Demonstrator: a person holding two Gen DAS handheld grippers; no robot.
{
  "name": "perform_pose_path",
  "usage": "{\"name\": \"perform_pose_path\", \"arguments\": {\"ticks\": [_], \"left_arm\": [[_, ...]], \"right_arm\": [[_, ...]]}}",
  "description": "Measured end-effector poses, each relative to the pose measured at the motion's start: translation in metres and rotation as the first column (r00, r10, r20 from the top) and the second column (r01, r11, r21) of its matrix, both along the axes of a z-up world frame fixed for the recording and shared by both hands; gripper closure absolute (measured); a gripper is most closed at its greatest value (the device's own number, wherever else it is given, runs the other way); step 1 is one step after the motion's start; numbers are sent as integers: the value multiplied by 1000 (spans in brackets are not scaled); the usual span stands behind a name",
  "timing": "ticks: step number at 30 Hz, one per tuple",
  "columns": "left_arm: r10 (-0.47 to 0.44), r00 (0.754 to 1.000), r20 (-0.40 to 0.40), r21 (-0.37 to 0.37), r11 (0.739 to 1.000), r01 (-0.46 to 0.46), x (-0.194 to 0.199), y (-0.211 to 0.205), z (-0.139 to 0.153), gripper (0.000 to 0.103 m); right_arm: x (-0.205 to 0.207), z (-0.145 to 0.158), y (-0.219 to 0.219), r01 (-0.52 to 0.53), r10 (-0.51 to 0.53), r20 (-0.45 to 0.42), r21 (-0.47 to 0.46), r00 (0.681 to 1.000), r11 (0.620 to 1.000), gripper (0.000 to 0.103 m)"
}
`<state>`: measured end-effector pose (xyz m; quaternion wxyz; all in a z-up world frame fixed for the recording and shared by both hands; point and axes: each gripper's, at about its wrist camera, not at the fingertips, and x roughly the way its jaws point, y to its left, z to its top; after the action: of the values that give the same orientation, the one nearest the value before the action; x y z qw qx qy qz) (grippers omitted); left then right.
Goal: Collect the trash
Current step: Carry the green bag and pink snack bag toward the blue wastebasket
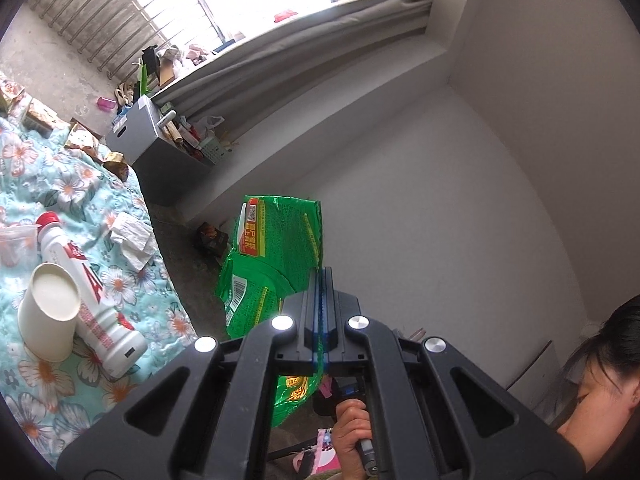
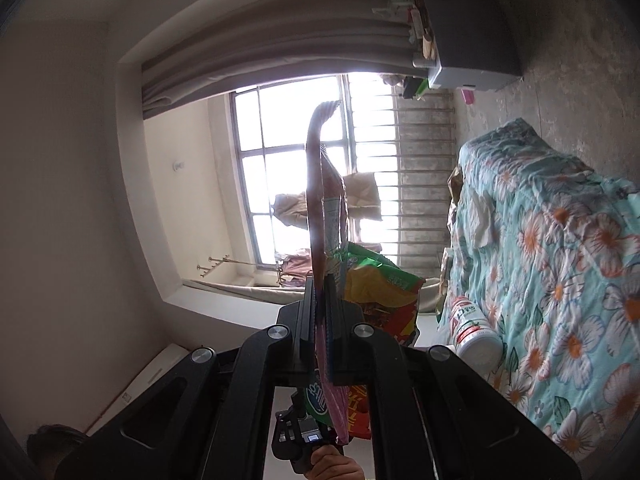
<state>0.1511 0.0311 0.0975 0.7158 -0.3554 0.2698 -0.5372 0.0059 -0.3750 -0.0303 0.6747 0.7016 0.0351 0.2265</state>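
My left gripper (image 1: 322,276) is shut on a large green plastic bag (image 1: 276,248) and holds it up in the air beside the bed; the bag also shows in the right wrist view (image 2: 384,292). My right gripper (image 2: 322,280) is shut on a flat reddish-brown snack wrapper (image 2: 320,184) that sticks up edge-on, just left of the bag. On the flowered bedspread (image 1: 60,184) lie a white bottle with a red cap (image 1: 92,292), a white paper cup (image 1: 50,312), a clear plastic cup (image 1: 16,244), crumpled tissue (image 1: 132,236) and gold wrappers (image 1: 80,140).
A dark wrapper (image 1: 212,238) lies on the concrete floor by the wall. A grey storage box (image 1: 140,132) full of items stands near the grey curtain (image 1: 300,36). The person's head (image 1: 600,380) is at the lower right. The bottle also shows in the right wrist view (image 2: 472,328).
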Motion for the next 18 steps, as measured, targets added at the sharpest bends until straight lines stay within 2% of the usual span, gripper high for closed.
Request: {"name": "perform_pose_path", "arguments": {"ticks": [10,18], "left_arm": [[-42,999,33,138,990,37,-9,-70,1,103],[-89,995,53,261,963,73,-13,-147,-9,103]], "right_arm": [[-53,-17,-46,154,-155,-30,-12,988,988,99],[-92,-39,-82,270,-274,-104,-50,956,961,99]]}}
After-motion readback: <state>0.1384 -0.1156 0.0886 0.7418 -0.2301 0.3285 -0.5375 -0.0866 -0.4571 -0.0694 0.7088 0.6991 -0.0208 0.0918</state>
